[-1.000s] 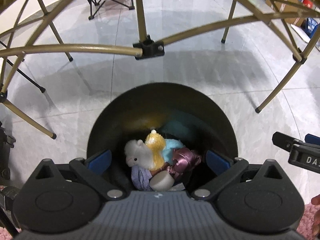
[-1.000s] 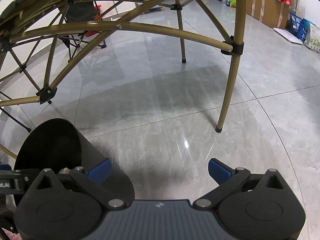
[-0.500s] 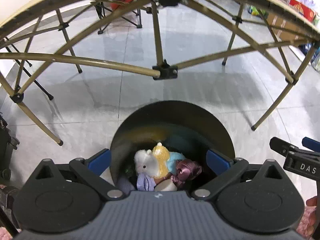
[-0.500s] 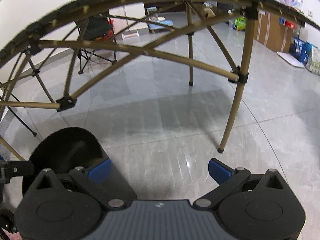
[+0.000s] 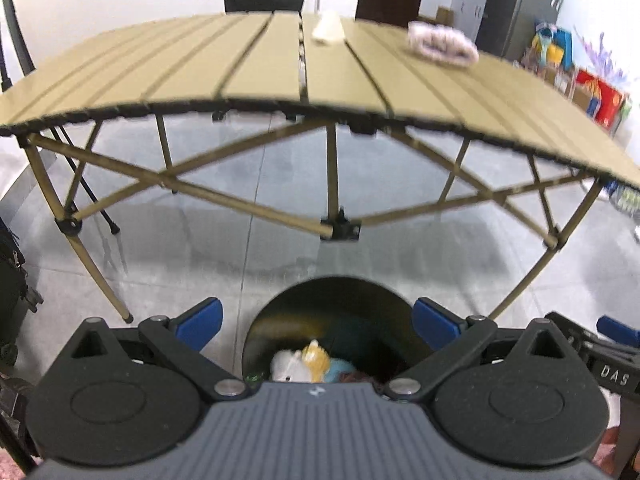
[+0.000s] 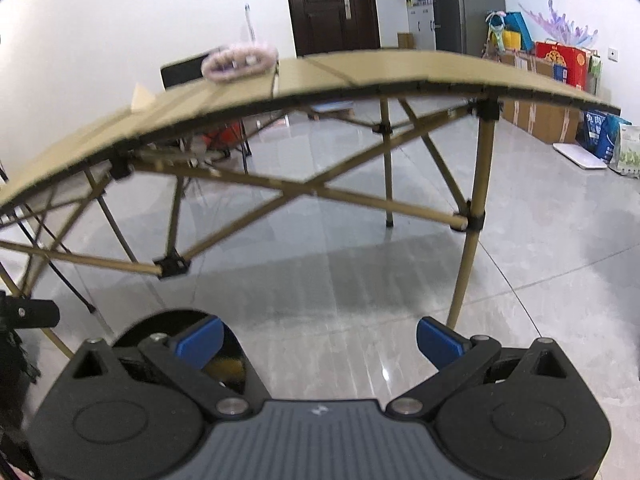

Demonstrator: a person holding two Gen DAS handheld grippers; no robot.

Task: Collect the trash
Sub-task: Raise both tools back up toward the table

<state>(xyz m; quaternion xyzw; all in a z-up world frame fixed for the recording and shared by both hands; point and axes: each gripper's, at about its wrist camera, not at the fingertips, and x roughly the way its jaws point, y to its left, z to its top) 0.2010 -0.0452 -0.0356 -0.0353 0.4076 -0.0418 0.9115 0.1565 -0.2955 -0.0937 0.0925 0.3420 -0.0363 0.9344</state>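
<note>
Closest to me, my left gripper [image 5: 316,322] has its blue fingertips spread apart and empty, held above a black trash bin [image 5: 332,312] on the grey tiled floor [image 5: 280,248]. Inside the bin lie a white and yellow plush toy [image 5: 300,362] and other scraps too blurred to name. My right gripper [image 6: 318,338] is likewise spread and holds nothing, just right of the bin, aimed level across the floor. Beyond the bin the tan folding table [image 5: 240,72] stands on crossed legs. On its top rest a fuzzy pink item [image 5: 442,45] and a pale scrap [image 5: 328,29]. A second ago both cameras looked under the table; now they have risen to see its top.
</note>
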